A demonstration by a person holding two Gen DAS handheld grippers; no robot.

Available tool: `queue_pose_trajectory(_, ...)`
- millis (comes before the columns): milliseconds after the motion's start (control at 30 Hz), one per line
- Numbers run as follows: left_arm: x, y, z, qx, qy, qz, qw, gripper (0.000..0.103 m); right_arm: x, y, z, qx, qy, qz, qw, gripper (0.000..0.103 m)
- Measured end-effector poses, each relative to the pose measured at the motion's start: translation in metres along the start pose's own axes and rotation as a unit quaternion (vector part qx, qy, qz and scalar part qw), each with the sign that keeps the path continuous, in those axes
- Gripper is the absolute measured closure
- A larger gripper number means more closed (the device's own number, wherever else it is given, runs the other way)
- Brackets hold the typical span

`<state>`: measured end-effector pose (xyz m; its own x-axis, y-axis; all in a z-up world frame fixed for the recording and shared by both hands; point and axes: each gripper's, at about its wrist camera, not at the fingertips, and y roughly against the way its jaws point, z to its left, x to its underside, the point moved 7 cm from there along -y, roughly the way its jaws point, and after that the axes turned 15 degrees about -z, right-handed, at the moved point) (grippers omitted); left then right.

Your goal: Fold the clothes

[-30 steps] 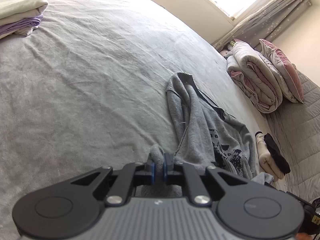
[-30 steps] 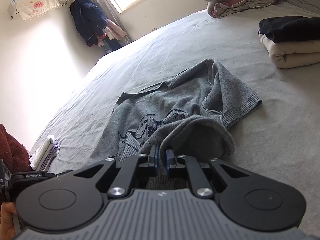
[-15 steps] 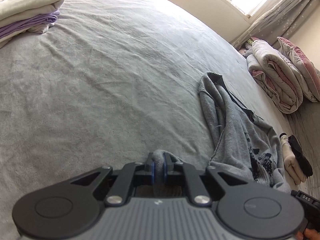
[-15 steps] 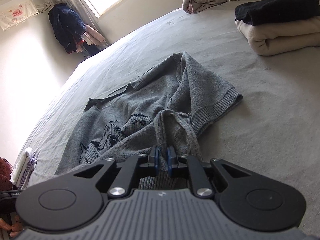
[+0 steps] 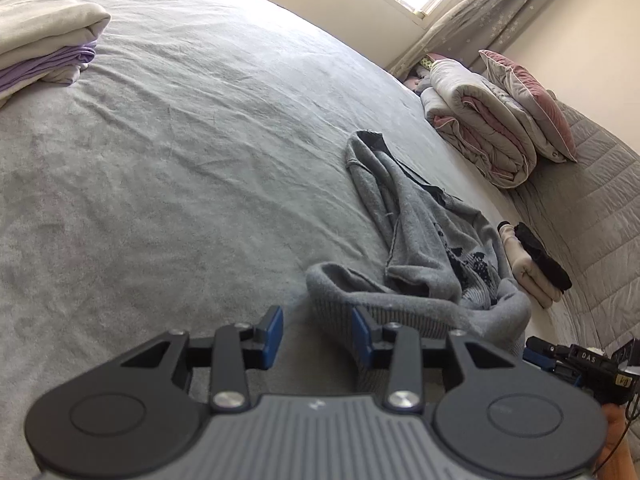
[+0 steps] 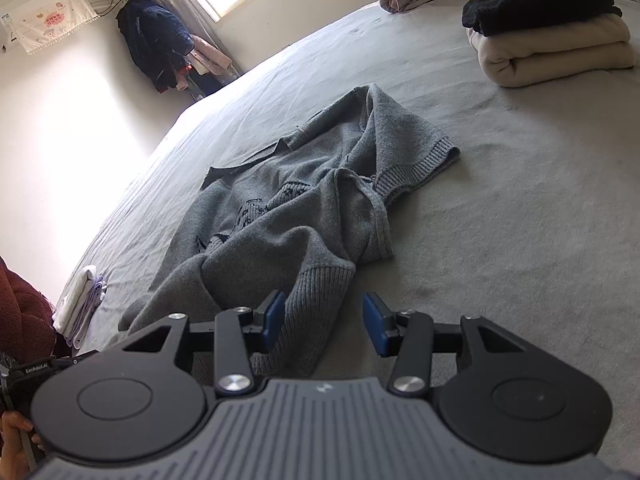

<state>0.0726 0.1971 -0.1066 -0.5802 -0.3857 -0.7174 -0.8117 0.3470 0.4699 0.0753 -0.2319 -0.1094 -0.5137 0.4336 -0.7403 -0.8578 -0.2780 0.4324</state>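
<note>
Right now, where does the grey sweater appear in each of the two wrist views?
Left wrist view: grey sweater lies right of centre, reaching the lower middle.
Right wrist view: grey sweater fills the centre.
Shared landmark: the folded black-on-cream stack, at the right of both views.

- "DAS" in white on a black device [image 5: 586, 360], just beside the grey sweater [image 5: 424, 248].
- "GenRobot.AI" on a black device [image 6: 36, 371], below the folded white pile [image 6: 76, 304].
- Wall banner [image 6: 48, 20] print is too small to read.
</note>
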Motion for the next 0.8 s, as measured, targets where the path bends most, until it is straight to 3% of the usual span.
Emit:
queue_pose_trajectory(200, 0.008, -0.011, -0.009, 0.012, -0.022, 0.008, 0.9997, 0.065, 0.018, -0.012, 0.012, -0.008, 0.02, 0.009, 1.0, 0.058)
queue_pose_trajectory(233, 0.009, -0.012, -0.012, 0.016, -0.024, 0.008, 0.9996, 0.065, 0.021, -0.014, 0.015, -0.011, 0.027, 0.01, 1.0, 0.065)
queue_pose_trajectory(267, 0.01, -0.013, -0.014, 0.018, -0.026, 0.007, 0.9995, 0.065, 0.023, -0.016, 0.018, -0.011, 0.031, 0.012, 0.999, 0.089)
queue_pose_trajectory(300, 0.01, -0.014, -0.016, 0.019, -0.027, 0.006, 0.9994, 0.065, 0.025, -0.018, 0.019, -0.012, 0.035, 0.015, 0.999, 0.098)
queue_pose_trajectory(500, 0.01, -0.016, -0.024, 0.031, -0.026, 0.002, 0.9992, 0.066, 0.005, 0.005, 0.017, 0.004, 0.061, -0.032, 0.998, 0.099)
queue_pose_trajectory(800, 0.002, -0.011, -0.016, 0.036, -0.024, -0.001, 0.9991, 0.065, -0.025, 0.037, -0.037, 0.084, 0.043, -0.068, 0.993, 0.099)
